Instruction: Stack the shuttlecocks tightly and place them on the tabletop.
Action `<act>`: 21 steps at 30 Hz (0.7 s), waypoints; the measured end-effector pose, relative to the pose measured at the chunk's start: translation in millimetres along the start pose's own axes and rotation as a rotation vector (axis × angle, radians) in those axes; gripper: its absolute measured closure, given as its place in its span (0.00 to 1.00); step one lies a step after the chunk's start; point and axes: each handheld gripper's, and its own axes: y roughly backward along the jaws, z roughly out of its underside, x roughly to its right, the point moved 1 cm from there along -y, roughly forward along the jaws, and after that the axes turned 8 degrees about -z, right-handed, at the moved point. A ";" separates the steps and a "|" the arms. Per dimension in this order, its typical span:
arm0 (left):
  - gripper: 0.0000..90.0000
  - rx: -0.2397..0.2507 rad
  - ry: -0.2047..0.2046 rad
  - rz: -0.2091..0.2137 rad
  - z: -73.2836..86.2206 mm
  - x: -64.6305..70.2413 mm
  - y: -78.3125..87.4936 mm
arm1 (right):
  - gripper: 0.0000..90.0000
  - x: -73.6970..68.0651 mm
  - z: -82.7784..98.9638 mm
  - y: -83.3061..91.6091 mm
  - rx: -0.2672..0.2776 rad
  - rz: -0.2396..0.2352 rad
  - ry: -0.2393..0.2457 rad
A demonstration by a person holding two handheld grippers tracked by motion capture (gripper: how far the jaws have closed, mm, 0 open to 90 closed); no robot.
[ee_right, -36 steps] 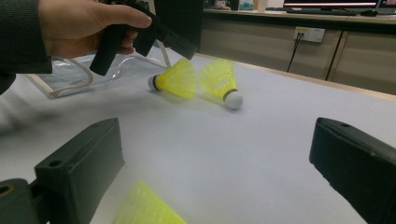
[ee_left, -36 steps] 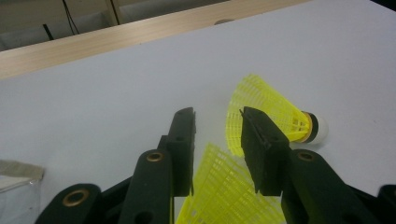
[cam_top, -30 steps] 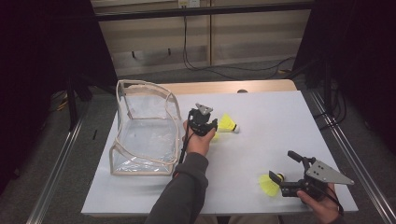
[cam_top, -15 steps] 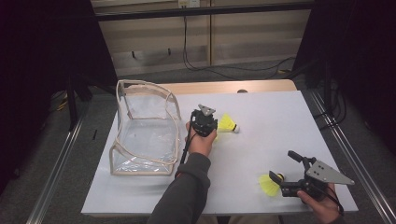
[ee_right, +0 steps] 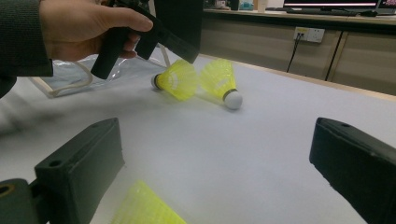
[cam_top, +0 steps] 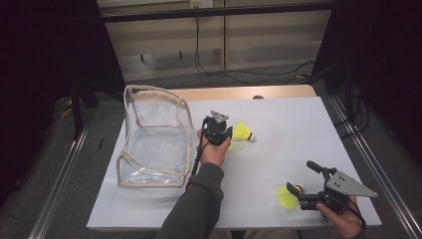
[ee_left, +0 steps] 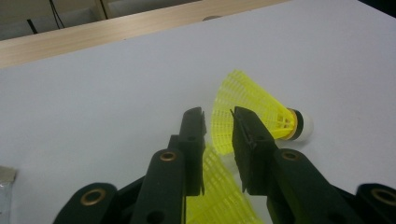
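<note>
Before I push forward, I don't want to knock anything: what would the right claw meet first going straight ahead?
Most likely the yellow shuttlecock lying just ahead, low between the jaws of the open right claw; depth is hard to judge.

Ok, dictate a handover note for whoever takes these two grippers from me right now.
Left claw: jaws have just been opening, narrow gap, with the skirt of one yellow plastic shuttlecock between them and not clearly pinched.
Right claw: wide open, low over the white table, a third yellow shuttlecock at its tips.
Things: a second yellow shuttlecock lies just beyond the left claw; the clear plastic pouch with beige trim stands open at the left.
Done: no shuttlecock seen inside the pouch.
Left: probably grip each shuttlecock and drop it into the pouch.
</note>
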 end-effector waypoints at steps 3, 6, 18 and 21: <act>0.79 0.005 0.007 0.000 -0.4 -0.2 0.6 | 0.02 0.2 0.1 0.0 -0.001 0.001 -0.001; 0.77 -0.001 0.005 -0.002 -0.1 -0.9 1.3 | 0.02 -0.1 -0.1 0.1 -0.001 0.002 0.001; 0.67 0.011 0.008 0.002 -2.8 -3.0 8.4 | 0.02 -0.2 -0.1 -0.1 -0.005 0.004 0.000; 0.64 0.019 0.017 0.009 -4.0 -3.0 12.3 | 0.02 0.0 -0.6 0.0 -0.004 0.003 0.001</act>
